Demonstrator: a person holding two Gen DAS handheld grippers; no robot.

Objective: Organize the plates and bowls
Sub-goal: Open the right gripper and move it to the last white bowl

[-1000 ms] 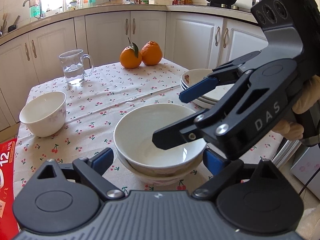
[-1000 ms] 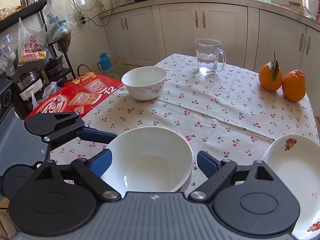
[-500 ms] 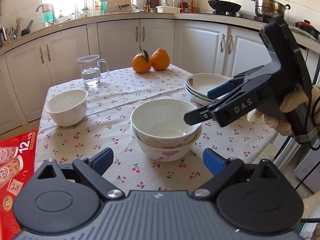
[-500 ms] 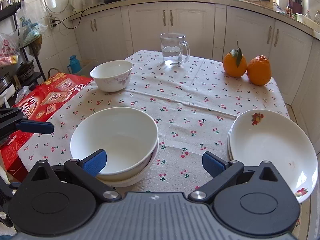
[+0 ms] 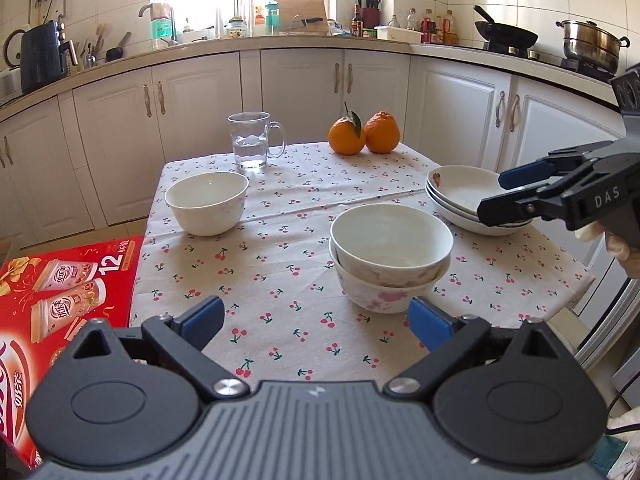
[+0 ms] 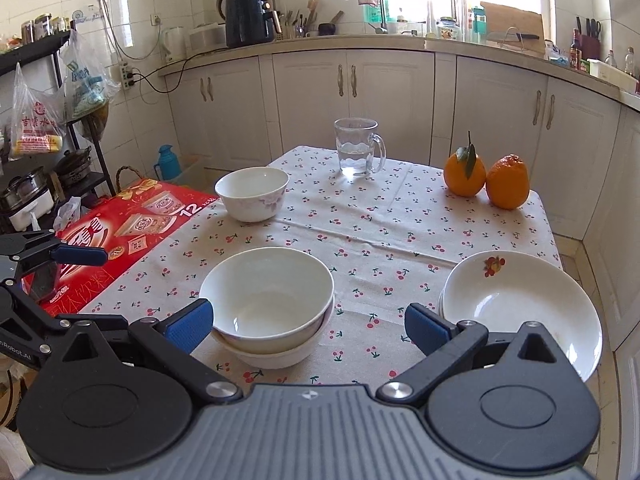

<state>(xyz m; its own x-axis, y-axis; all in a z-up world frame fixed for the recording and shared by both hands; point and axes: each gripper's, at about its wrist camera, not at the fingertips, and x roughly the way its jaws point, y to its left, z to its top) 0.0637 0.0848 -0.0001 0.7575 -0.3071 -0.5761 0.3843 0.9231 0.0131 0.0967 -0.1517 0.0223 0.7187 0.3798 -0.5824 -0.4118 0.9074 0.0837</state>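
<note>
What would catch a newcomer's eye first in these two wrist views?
Probably the two white bowls nested together at the near middle of the cherry-print tablecloth, with a stack of plates at its right edge. A third bowl stands alone farther back on the left, and two bright oranges sit at the far right corner beside a glass mug of water. Both grippers, left and right, hang open and empty.

My left wrist camera looks down over its own fingers from the table's near edge, close to the stacked bowls (image 5: 390, 258), facing the window counter. My right wrist camera sits just beside those bowls (image 6: 267, 306) too, angled toward the shelf corner. Both views share the bowls and the tablecloth (image 5: 304, 216).
</note>
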